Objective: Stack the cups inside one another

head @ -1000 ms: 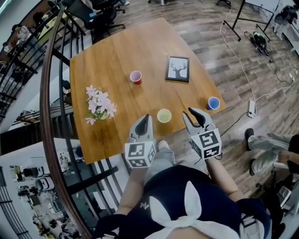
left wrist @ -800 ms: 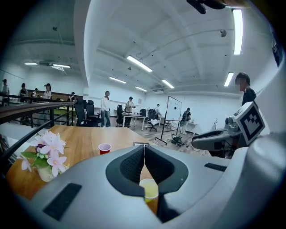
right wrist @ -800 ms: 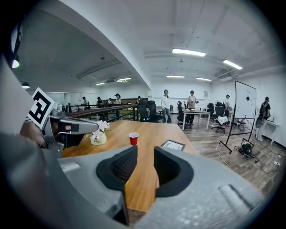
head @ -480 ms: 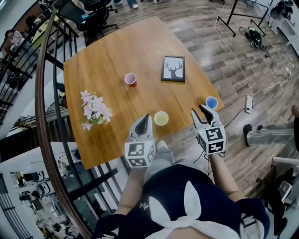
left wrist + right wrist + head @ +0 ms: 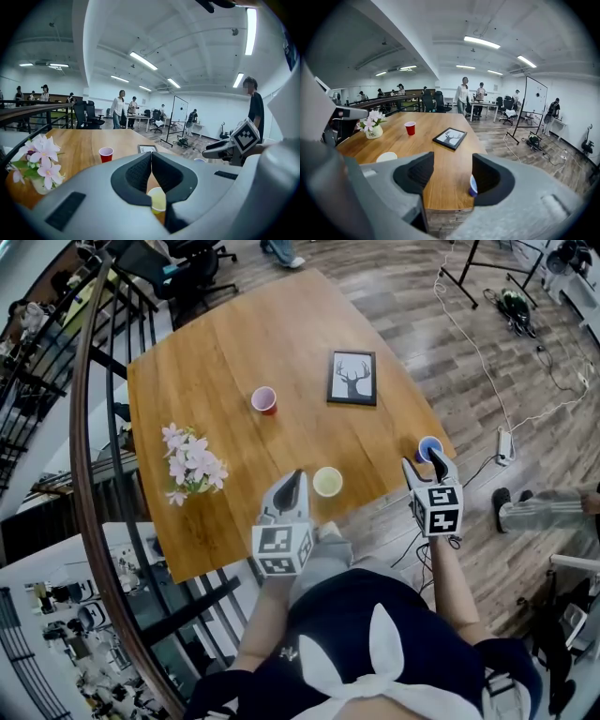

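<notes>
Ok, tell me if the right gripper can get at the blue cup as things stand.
Probably yes. The right gripper is close up to the blue cup, its jaws opening. The cup shows just inside one jaw, and nothing else stands near it at that corner of the table.

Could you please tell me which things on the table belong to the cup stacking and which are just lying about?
For the job: red cup, yellow cup, blue cup.
Lying about: framed deer picture, vase of flowers.
</notes>
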`<state>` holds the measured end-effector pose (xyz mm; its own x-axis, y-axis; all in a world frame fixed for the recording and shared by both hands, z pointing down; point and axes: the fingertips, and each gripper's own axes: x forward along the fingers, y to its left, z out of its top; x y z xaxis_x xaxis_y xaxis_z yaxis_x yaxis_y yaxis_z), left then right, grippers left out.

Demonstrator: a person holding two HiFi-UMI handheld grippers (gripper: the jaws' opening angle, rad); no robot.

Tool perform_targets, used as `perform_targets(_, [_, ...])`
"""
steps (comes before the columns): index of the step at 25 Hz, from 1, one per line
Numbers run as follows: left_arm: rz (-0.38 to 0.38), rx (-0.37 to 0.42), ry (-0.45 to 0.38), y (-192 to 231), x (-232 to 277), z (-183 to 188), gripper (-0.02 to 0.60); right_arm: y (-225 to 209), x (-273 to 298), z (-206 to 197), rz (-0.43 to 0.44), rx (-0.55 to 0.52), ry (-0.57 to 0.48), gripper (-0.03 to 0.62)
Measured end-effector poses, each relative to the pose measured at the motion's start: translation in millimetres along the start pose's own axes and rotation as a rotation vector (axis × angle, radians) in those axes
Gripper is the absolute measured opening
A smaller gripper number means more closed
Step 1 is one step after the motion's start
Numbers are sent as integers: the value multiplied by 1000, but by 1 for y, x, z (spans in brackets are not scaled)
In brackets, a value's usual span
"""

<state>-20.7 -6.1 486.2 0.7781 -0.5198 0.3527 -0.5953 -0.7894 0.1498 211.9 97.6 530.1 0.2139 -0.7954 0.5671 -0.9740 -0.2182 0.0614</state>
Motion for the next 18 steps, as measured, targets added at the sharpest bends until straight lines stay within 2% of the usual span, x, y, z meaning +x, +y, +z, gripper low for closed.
perform_targets(4, [0, 1, 14, 7, 8, -2, 20, -23, 14, -14, -51, 22, 40, 264])
perform_targets(8, [-9, 7, 28, 11, 16, -4, 20, -39, 27, -26, -82, 52, 64, 316])
perform_targets(14, [-26, 13, 48, 17, 27, -8, 20, -58, 45, -52, -144, 57, 146, 336])
perform_targets(18, [-36, 15, 59, 21, 32, -12, 20, -73, 54, -68, -173, 99, 181, 344])
